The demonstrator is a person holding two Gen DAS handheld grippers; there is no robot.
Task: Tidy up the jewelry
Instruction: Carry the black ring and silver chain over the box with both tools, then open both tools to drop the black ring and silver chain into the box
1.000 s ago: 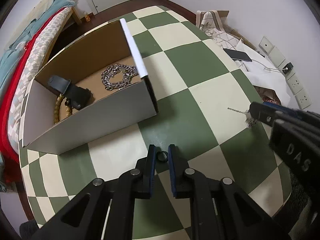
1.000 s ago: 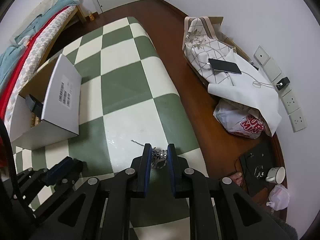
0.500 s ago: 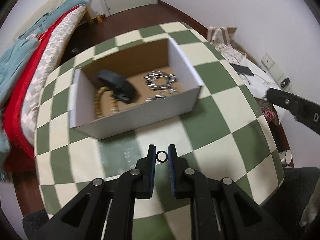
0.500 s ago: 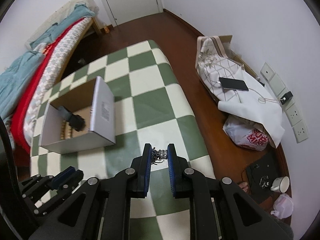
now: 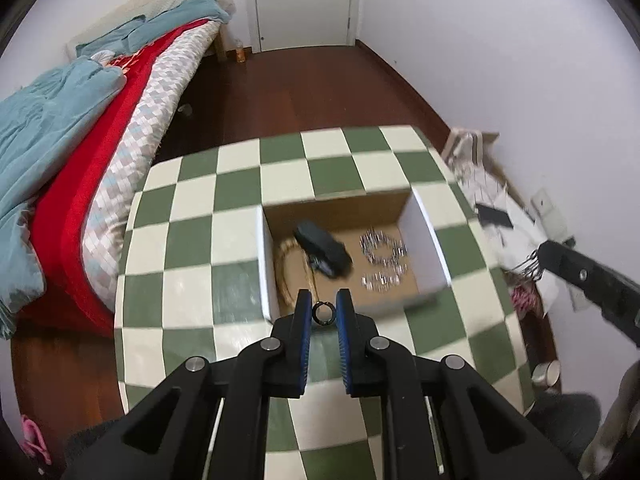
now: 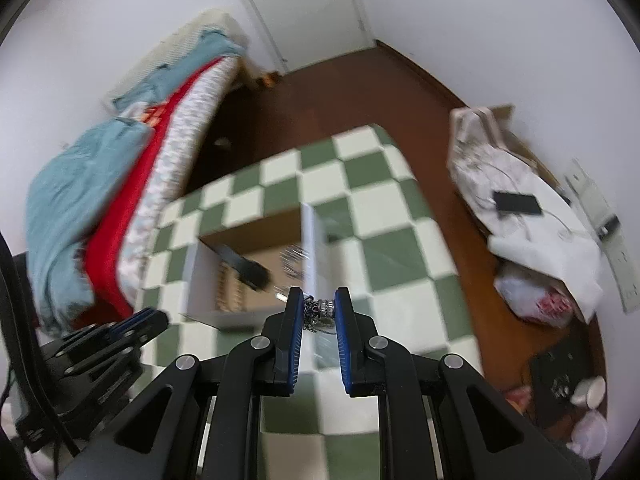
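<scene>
My left gripper (image 5: 323, 312) is shut on a small dark ring (image 5: 322, 313), held high above the near wall of an open cardboard box (image 5: 425, 236). The box holds a silver chain (image 5: 382, 254), a black band (image 5: 322, 250) and a beaded bracelet (image 5: 282, 268). My right gripper (image 6: 318, 309) is shut on a silver necklace (image 6: 320, 312) with a beaded charm, raised above the box's right side (image 6: 310, 240). The right gripper also shows at the right of the left wrist view (image 5: 538, 258), the chain dangling from it.
The box stands on a green and cream checkered table (image 5: 192, 240). A bed with red and teal bedding (image 5: 80, 128) lies left. A bag, a phone (image 6: 516, 202) and white cloths lie on the floor right, with wall sockets behind.
Both grippers have risen well above the table and swung toward the box, each still holding its piece. The necklace has been lifted off the table.
</scene>
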